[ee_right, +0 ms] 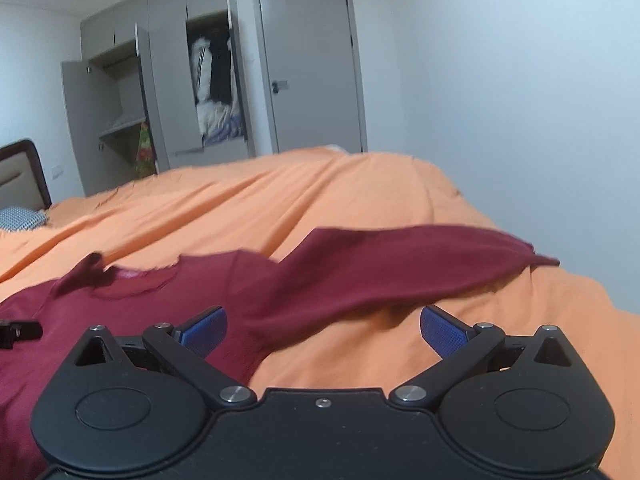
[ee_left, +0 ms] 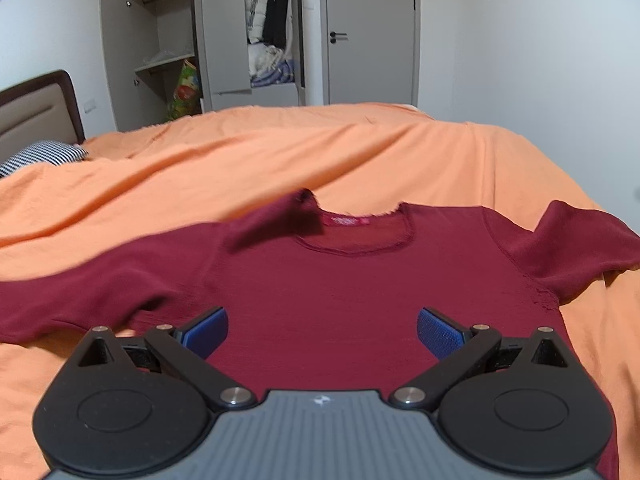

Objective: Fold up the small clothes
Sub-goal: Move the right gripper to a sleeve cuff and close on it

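On bed: maroon shirt [ee_left: 360, 292] spread flat on orange cover [ee_left: 280, 152].
Left tool [ee_left: 322, 334]: wide open, empty, above shirt.
Right tool [ee_right: 323, 332]: wide open, empty, over sleeve [ee_right: 400, 264].

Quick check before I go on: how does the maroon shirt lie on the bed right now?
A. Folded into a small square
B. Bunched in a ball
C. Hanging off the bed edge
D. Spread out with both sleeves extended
D. In the left wrist view the maroon shirt lies spread on the orange bedcover, neckline away from the camera, a sleeve reaching out to each side; both the left gripper and the right gripper are open and hold nothing.
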Demonstrator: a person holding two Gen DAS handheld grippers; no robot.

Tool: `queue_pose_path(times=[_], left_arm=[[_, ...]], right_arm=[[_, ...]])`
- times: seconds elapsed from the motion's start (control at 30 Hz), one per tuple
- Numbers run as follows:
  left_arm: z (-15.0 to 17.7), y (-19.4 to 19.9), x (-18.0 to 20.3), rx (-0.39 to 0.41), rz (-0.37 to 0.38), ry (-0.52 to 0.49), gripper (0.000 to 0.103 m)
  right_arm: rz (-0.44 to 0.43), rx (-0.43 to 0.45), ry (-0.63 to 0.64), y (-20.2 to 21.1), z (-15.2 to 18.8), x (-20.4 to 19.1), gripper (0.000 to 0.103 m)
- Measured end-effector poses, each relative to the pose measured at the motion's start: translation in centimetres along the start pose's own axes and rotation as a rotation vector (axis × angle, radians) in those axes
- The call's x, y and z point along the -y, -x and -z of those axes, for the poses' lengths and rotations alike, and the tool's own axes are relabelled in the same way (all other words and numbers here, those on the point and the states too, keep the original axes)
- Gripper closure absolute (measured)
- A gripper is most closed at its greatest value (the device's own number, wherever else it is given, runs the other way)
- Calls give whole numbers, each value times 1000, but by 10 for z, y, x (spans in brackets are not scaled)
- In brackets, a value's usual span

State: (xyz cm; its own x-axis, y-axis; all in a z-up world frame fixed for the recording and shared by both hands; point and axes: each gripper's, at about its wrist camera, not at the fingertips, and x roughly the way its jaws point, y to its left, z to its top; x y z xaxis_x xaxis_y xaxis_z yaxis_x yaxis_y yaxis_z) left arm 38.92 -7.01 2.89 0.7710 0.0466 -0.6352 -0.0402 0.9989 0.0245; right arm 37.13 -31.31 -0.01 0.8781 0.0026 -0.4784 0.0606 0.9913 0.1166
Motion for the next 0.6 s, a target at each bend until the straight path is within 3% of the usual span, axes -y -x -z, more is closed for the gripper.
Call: queue_pose_path(times=[0.1, 0.4, 0.6], left_arm=[[4, -15, 9, -12, 8, 5, 0], [22, -41, 21, -4, -19, -2, 0], [23, -51, 24, -54, -31, -7, 0]], right_arm=[[15, 38, -31, -18, 1, 25, 0], [110, 56, -304, -76, -14, 122, 0], [212, 3, -373, -134, -31, 172, 1]])
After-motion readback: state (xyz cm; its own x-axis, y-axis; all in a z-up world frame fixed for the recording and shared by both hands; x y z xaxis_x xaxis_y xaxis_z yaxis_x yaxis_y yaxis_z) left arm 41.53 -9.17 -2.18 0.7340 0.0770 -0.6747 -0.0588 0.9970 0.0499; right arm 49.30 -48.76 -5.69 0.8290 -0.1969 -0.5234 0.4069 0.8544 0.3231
